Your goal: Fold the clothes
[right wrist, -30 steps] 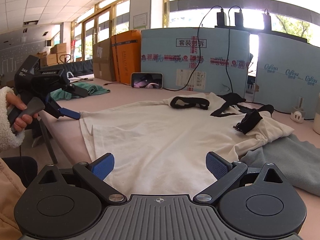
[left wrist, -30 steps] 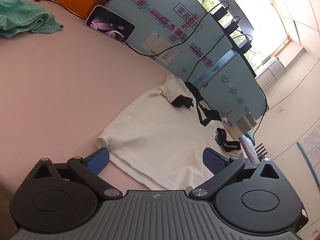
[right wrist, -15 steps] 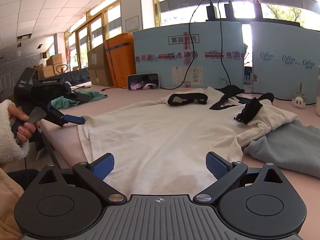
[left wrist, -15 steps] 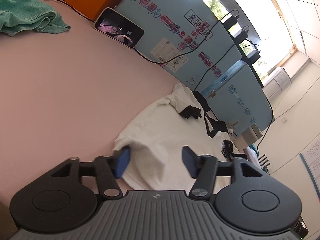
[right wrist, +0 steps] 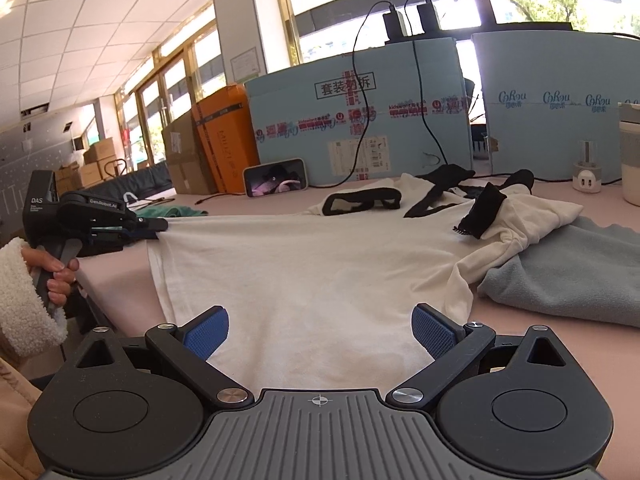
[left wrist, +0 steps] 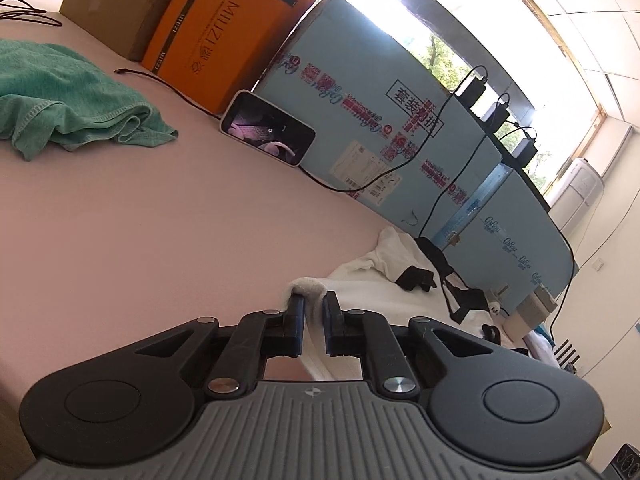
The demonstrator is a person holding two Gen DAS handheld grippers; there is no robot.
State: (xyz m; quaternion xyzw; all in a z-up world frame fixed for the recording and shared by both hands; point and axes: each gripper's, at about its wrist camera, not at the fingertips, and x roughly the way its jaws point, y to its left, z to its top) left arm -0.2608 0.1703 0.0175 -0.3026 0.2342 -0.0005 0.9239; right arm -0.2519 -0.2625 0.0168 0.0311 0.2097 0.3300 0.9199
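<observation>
A white garment with black trim lies spread on the pink table. In the left wrist view my left gripper has its jaws closing tight on the garment's corner, and the cloth bunches over the blue pads. The right wrist view shows that same left gripper at the far left, held by a hand in a fleecy cuff, pulling the hem taut. My right gripper stands open low over the near hem, with cloth lying between its fingers but not pinched.
A grey-blue fleece lies under the garment's right side. A green towel, a propped phone, an orange box and blue foam panels with hanging cables line the back. A plug socket and a cup stand at the right.
The left gripper's jaws went from wide open to shut on the garment's corner, and the corner lifted and pulled taut. The right gripper stayed open over the hem.
</observation>
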